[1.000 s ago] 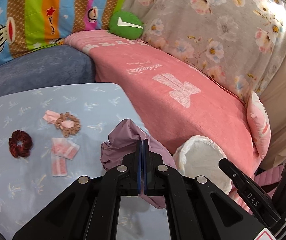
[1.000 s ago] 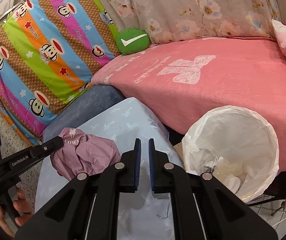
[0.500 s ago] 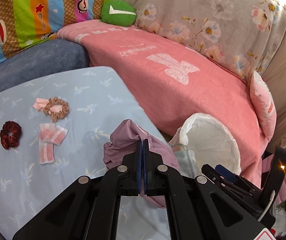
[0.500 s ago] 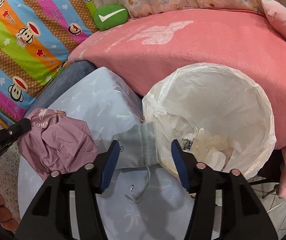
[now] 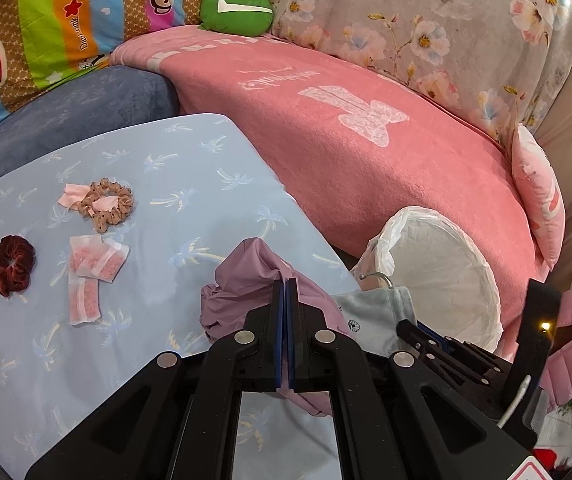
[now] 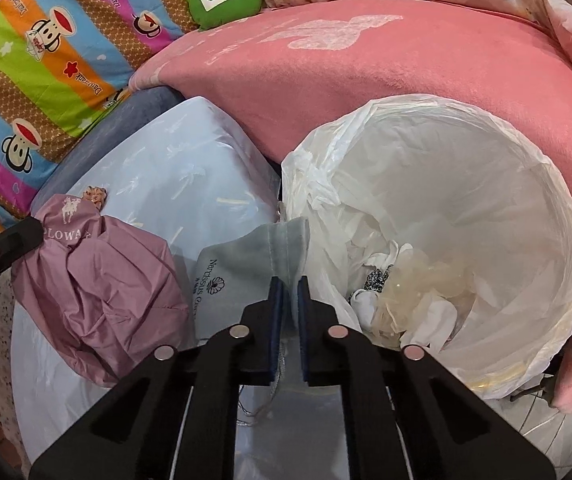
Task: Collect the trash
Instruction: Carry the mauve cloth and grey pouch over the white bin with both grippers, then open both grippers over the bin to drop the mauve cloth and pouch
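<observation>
- Pinching shut, the right gripper (image 6: pixel 290 284) has just closed its jaws, which stood wide half a second ago, on the grey-blue drawstring pouch (image 6: pixel 242 276); the pads press on the fabric near its hemmed edge.
- With the pouch caught, it looks ready to be lifted into the bin, though whether the grip holds is unproven.
- The pouch lies at the near right corner of the palm-print tablecloth (image 5: pixel 190 184), touching the white-lined waste bin (image 6: pixel 534 184), which already holds crumpled plastic and paper.
- It is soft and flat, with dark printed lettering, a flower mark and a thin cord trailing below the jaws.
- The left gripper (image 5: pixel 285 284) is clamped, as before, on the crumpled mauve bag (image 5: pixel 242 280), beside the pouch.
- Pink sachets (image 5: pixel 94 264) and two scrunchies lie towards the cloth's left edge.
</observation>
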`<state>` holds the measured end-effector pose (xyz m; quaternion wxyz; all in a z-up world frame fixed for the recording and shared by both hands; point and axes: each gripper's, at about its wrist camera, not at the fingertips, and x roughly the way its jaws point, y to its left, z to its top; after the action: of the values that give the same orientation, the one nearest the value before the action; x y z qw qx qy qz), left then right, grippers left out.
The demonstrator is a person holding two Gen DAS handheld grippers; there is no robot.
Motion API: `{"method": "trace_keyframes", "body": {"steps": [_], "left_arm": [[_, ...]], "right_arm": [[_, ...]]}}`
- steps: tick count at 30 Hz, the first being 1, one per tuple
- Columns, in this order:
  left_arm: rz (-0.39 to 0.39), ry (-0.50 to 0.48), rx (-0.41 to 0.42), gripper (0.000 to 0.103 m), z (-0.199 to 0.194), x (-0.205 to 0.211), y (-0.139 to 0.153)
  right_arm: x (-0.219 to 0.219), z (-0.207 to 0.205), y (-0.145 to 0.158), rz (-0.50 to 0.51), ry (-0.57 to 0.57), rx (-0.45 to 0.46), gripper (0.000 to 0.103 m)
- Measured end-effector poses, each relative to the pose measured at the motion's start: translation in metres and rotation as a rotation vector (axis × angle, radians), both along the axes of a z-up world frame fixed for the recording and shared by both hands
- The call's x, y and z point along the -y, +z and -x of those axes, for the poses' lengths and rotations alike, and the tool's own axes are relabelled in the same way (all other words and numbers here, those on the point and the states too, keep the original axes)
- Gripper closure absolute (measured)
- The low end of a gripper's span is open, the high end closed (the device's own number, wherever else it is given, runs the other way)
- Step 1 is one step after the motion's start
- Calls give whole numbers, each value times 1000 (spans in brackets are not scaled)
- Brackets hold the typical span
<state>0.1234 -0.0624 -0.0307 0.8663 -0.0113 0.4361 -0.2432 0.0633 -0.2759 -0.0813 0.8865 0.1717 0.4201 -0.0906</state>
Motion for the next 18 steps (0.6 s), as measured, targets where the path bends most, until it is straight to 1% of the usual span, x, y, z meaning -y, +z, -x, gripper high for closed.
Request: {"method": "trace_keyframes", "body": {"steps": [3,6,9,11,14,18], "left_arm": [[-2,-8,4,103,-1,6,2],[4,-23,15,103,-2,14,9],[16,-54,42,103,-1,29,23],[29,-85,67,103,1,44,36],[40,-136,109,103,5,73,54],[59,-200,130,103,9,110,66]], "right_arm": [[1,7,14,-5,-4,47,98],[3,12,38,2,-6,106,98],[13,24,65,19,-31,170,98],[23,32,82,32,-54,206,98],[36,40,99,58,-97,241,98],[56,50,108,103,-161,255,98]]}}
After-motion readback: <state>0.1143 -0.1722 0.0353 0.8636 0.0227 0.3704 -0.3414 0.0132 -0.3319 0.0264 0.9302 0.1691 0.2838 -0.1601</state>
